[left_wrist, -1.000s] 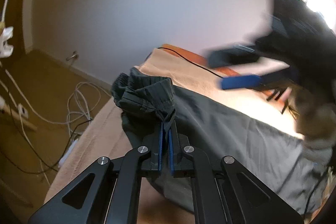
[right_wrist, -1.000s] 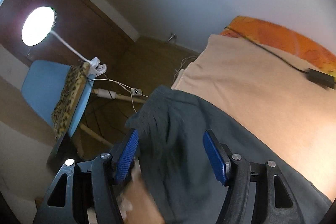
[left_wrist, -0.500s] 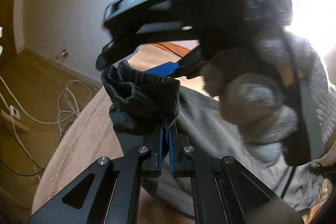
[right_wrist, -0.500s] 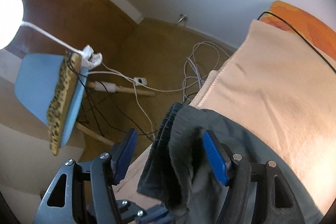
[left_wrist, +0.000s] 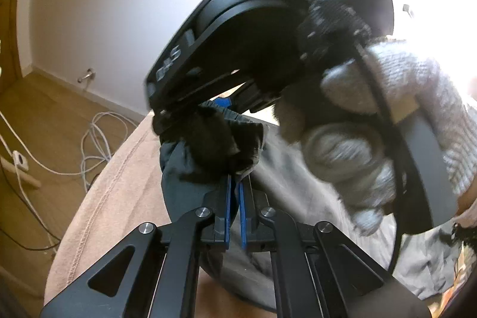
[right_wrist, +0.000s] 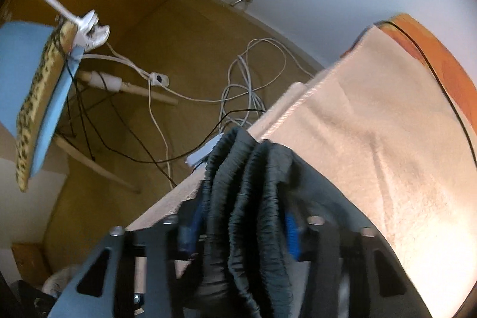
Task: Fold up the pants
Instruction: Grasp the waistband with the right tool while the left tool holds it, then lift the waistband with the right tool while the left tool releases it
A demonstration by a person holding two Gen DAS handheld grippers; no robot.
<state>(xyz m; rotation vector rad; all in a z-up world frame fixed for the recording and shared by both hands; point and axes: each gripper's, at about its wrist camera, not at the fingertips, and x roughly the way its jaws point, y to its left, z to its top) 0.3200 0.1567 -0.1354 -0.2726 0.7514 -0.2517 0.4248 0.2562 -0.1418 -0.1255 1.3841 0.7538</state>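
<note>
Dark grey pants (left_wrist: 179,178) lie on a beige blanket (left_wrist: 98,198), their elastic waistband bunched up and lifted. My left gripper (left_wrist: 234,184) is shut on a fold of fabric just under the waistband. In the right wrist view the gathered waistband (right_wrist: 256,184) sits between the blue pads (right_wrist: 290,234) of my right gripper (right_wrist: 241,228). Its jaws are closing and both pads touch the fabric. The right gripper's black body (left_wrist: 268,35) and a gloved hand (left_wrist: 387,124) fill the left wrist view from above.
The blanket's edge (right_wrist: 286,115) drops to a wooden floor with tangled white and black cables (right_wrist: 247,85). A blue chair with a spotted cushion (right_wrist: 29,79) stands to the left. A black cable (right_wrist: 441,85) crosses the orange sheet (right_wrist: 447,58) at the back.
My right gripper swung in from the right, came down over the waistband and narrowed its jaws onto it. The left gripper kept its hold and barely moved.
</note>
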